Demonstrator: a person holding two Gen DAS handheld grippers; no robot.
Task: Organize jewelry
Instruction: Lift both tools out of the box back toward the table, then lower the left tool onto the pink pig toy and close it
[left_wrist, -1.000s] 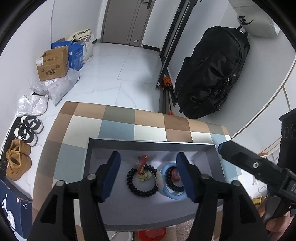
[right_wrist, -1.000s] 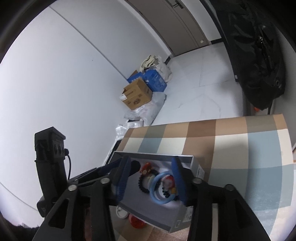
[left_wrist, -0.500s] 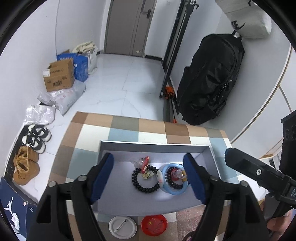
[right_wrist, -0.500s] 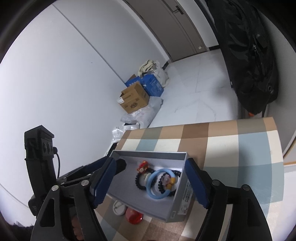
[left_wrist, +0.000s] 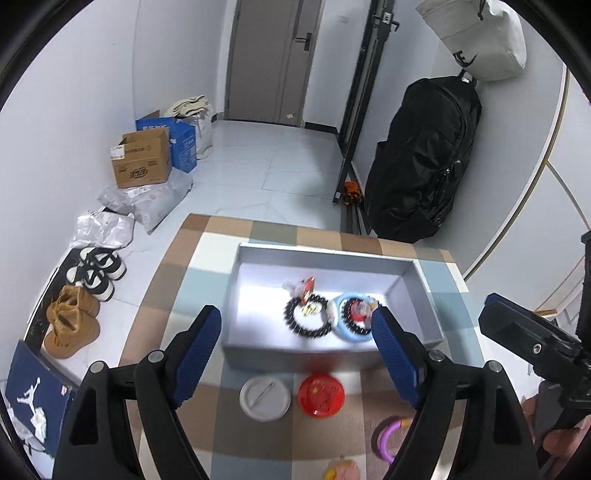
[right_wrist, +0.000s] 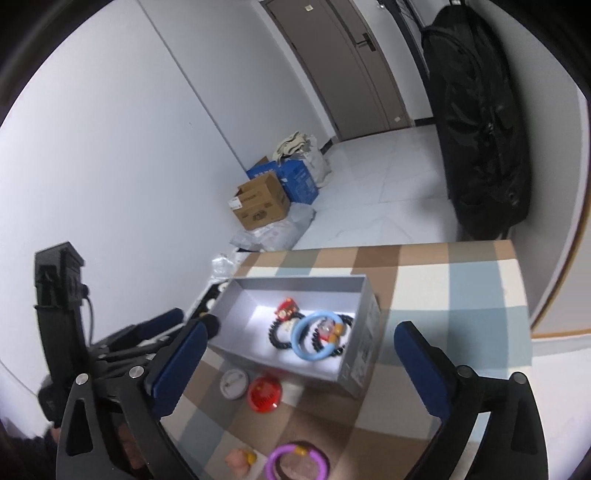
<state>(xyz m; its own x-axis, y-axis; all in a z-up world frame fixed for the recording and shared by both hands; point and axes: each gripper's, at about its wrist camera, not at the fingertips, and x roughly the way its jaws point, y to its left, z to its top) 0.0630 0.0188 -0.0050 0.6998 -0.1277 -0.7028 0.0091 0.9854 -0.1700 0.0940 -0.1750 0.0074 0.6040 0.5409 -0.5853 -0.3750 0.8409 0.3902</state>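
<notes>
A grey open box (left_wrist: 424, 284) (right_wrist: 354, 369) sits on the checked tablecloth. In it lie a black bead bracelet (left_wrist: 306, 326) (right_wrist: 275, 334), a light blue bangle (left_wrist: 351, 334) (right_wrist: 314, 350) and small red charms (left_wrist: 306, 286) (right_wrist: 288, 308). In front of the box lie a white round badge (left_wrist: 264, 398) (right_wrist: 233, 384), a red round badge (left_wrist: 320, 394) (right_wrist: 265, 395), a purple bangle (left_wrist: 388, 435) (right_wrist: 297, 463) and a small pink and yellow piece (left_wrist: 341, 470) (right_wrist: 240, 459). My left gripper (left_wrist: 297, 358) is open and empty, above and before the box. My right gripper (right_wrist: 299, 373) is open and empty, above the box's near right side.
The checked table (left_wrist: 207, 258) stands in a hallway. On the floor at the left are shoes (left_wrist: 96, 273), plastic bags and cardboard boxes (left_wrist: 142, 158). A black backpack (left_wrist: 421, 162) leans on the right wall. The left gripper's body shows in the right wrist view (right_wrist: 62, 302).
Both grippers have pulled back and up from the box and opened wider. The badges and the purple bangle in front of the box have come into view.
</notes>
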